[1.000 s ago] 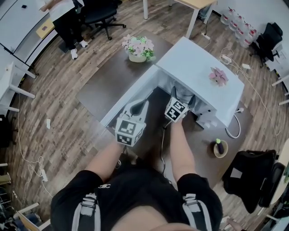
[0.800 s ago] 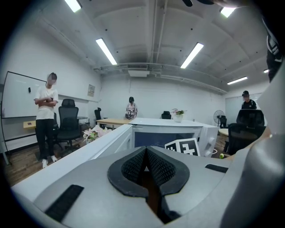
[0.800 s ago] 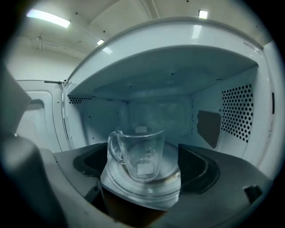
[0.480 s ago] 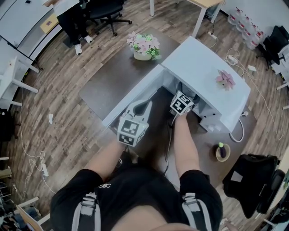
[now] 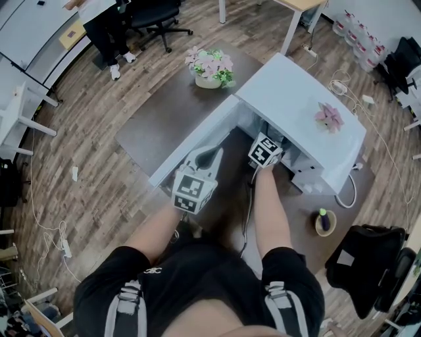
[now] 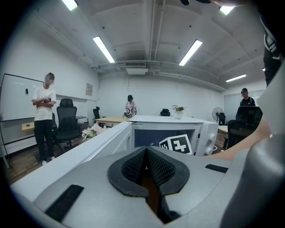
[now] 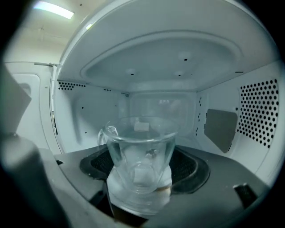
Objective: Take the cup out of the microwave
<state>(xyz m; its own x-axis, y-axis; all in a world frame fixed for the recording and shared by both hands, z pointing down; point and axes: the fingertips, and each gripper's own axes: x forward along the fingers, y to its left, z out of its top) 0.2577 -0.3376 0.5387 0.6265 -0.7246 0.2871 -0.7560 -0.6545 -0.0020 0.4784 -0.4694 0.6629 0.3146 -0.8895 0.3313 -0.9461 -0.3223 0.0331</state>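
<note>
Left tool [image 6: 146, 167]: jaws pressed together, nothing between them, outside the open microwave [image 5: 296, 108] on the bench [image 5: 158, 112]. Right tool [image 7: 140, 180]: inside the cavity, jaws closing around the glass cup [image 7: 140, 147] standing there. Pad contact is unclear, and the head view hides the cup.

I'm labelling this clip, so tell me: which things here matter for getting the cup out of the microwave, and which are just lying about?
In the job: glass cup; microwave, door open; right gripper, jaws closing around the cup.
Lying about: flower pot; pink flower on the microwave; small bowl; office chair; left gripper, shut.
</note>
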